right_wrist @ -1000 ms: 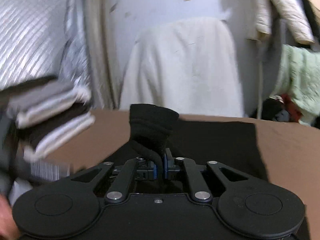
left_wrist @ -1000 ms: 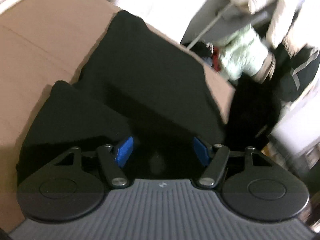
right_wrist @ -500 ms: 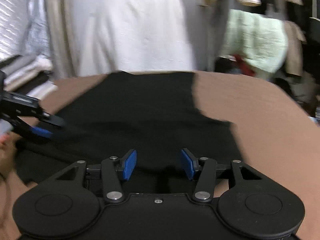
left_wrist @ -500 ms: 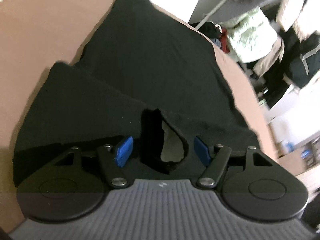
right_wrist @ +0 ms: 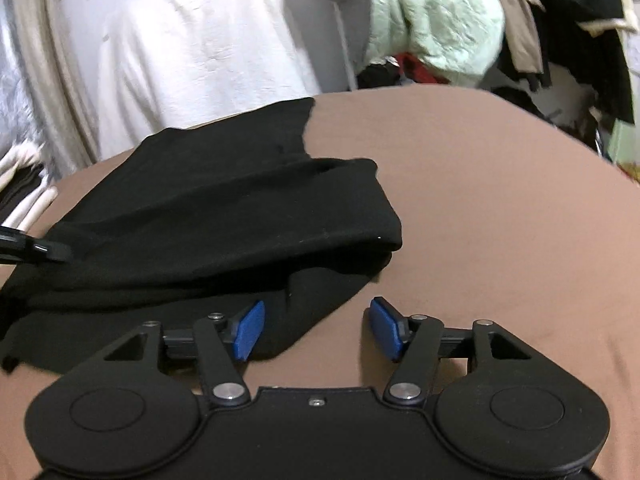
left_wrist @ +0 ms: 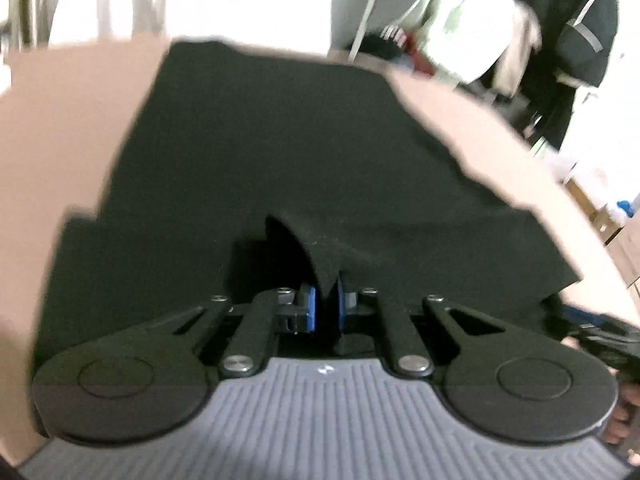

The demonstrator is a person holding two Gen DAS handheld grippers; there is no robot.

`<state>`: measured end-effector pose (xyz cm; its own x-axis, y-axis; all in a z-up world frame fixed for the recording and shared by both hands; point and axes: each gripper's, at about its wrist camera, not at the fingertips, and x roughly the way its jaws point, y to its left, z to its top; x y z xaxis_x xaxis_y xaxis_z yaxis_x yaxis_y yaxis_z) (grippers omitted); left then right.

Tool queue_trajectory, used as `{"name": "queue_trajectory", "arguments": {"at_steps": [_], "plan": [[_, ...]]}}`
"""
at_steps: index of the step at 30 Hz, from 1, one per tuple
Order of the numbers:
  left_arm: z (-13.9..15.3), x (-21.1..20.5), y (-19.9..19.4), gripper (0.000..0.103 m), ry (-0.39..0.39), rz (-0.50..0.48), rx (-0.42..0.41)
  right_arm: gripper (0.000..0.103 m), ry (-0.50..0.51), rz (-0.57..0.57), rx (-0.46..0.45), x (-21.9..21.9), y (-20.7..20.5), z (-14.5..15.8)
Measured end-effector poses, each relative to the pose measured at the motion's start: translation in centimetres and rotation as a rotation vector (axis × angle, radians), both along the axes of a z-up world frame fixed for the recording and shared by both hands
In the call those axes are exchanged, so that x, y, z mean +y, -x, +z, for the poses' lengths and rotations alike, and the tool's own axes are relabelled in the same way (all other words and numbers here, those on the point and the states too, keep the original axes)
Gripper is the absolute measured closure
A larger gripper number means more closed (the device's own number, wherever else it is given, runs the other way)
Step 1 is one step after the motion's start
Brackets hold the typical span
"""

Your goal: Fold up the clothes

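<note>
A brown-covered table (right_wrist: 460,184) fills both views, with a cluttered room of hanging clothes beyond it, and on its left part lies the black garment (right_wrist: 224,208), already folded into a long thick band with stacked layers and a rounded fold at its right end. It is matte, soft and slightly wrinkled, and its far corner reaches the table's back edge. The left gripper (left_wrist: 325,307) is closing on a small raised peak of the near edge, with the blue pads (left_wrist: 308,307) pinching the cloth between them. The right gripper (right_wrist: 316,330) is opening, its jaws wide apart; the near corner of the cloth lies just inside its left pad, over bare table, with nothing pinched. The likely trouble: the left grip seems to catch only a thin tip, perhaps a single layer, so a lift could peel that layer away and undo the stack. With the right side unsupported, the band may also sag or drag askew.
</note>
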<state>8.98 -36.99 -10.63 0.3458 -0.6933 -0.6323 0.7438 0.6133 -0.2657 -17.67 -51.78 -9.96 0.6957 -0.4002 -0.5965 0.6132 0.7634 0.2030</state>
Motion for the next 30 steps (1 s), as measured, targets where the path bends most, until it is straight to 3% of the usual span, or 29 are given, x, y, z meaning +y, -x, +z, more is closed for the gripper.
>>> {"name": "queue_trajectory", "arguments": {"at_steps": [2,4,6,10,15,16,17,18,21,23,25,28,30], "plan": [[2.4,1.8,0.2,0.094,0.045,0.039,-0.027,0.038,-0.01,-0.021,-0.005,-0.2,-0.2,-0.1],[3.4,3.9,-0.7,0.094,0.077,0.111,0.012,0.038,0.011,-0.027,0.006,-0.1,-0.2,-0.1],[2.3,5.3,-2.1,0.093,0.032,0.177,0.068,0.039,0.036,-0.041,0.02,0.1,-0.2,-0.2],[-3.3,5.2,-4.2,0.093,-0.139,0.204,0.185,0.038,0.061,-0.049,0.01,-0.3,-0.5,-0.4],[-0.4,5.6,-4.3,0.093,-0.064,0.212,0.125,0.04,0.126,0.015,0.006,-0.9,-1.8,0.2],[-0.2,5.8,-4.2,0.093,-0.062,0.214,0.119,0.062,0.154,0.046,0.009,-1.0,-2.0,0.5],[0.0,6.1,-4.2,0.094,-0.06,0.217,0.113,0.095,0.182,0.077,0.013,-1.0,-2.3,0.8],[0.3,6.3,-4.2,0.094,-0.058,0.219,0.107,0.097,0.211,0.104,0.015,-1.0,-2.5,1.1],[1.0,7.9,-4.8,0.094,-0.035,0.267,0.115,0.101,0.281,0.023,-0.022,-0.8,-1.1,2.5],[0.5,9.0,-5.5,0.094,-0.031,0.285,0.155,0.102,0.235,-0.008,-0.021,-1.6,-0.1,2.1],[-0.7,9.0,-6.0,0.094,-0.062,0.283,0.208,0.102,0.207,-0.01,0.015,-1.9,0.0,0.9],[-2.3,8.3,-6.1,0.094,-0.123,0.274,0.268,0.102,0.253,-0.027,0.015,-1.0,0.5,1.2],[-0.7,8.3,-5.1,0.094,-0.123,0.258,0.205,0.102,0.29,-0.032,0.035,-0.3,0.9,1.6]]}}
